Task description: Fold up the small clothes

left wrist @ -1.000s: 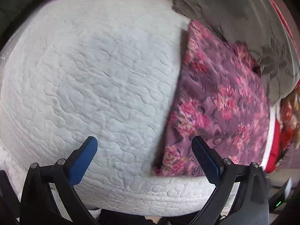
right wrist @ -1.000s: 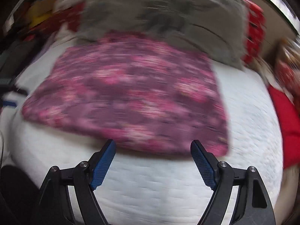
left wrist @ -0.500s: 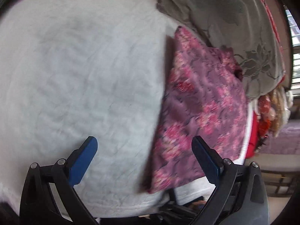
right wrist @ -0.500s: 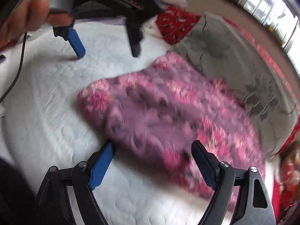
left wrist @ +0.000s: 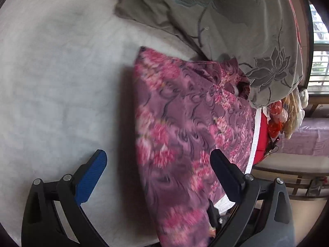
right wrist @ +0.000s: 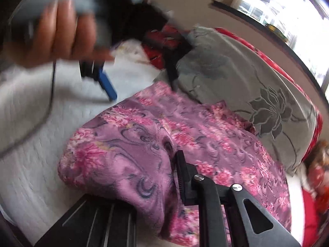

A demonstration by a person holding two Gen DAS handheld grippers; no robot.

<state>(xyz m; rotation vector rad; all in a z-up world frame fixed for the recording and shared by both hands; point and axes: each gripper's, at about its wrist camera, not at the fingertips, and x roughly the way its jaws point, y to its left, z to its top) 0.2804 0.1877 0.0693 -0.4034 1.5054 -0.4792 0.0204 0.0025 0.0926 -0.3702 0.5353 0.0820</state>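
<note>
A purple garment with pink flowers (left wrist: 185, 127) lies on the white quilted bed (left wrist: 61, 82). My left gripper (left wrist: 158, 164) hovers open over its near left edge, one blue pad (left wrist: 92, 175) above the quilt and the other finger above the cloth. In the right wrist view the same garment (right wrist: 216, 135) is bunched at its near corner. There my right gripper (right wrist: 170, 175) is closing, with a fold of cloth between its jaws and pressed against the visible finger (right wrist: 183, 177); the cloth hides the other finger. A hand (right wrist: 61, 26) holds the blurred left gripper (right wrist: 141, 82) at the upper left.
A grey pillow with a flower print (left wrist: 236, 30) lies against the garment's far edge. Red bedding (right wrist: 277, 61) runs behind it. A red cushion (left wrist: 261, 142) and a wooden bench (left wrist: 287, 168) stand past the bed's right side. A cable (right wrist: 47, 107) trails over the quilt.
My right gripper went from wide open to closed on the garment's near corner, lifting a bunch of cloth. The left gripper swung right over the garment's edge, still open.
</note>
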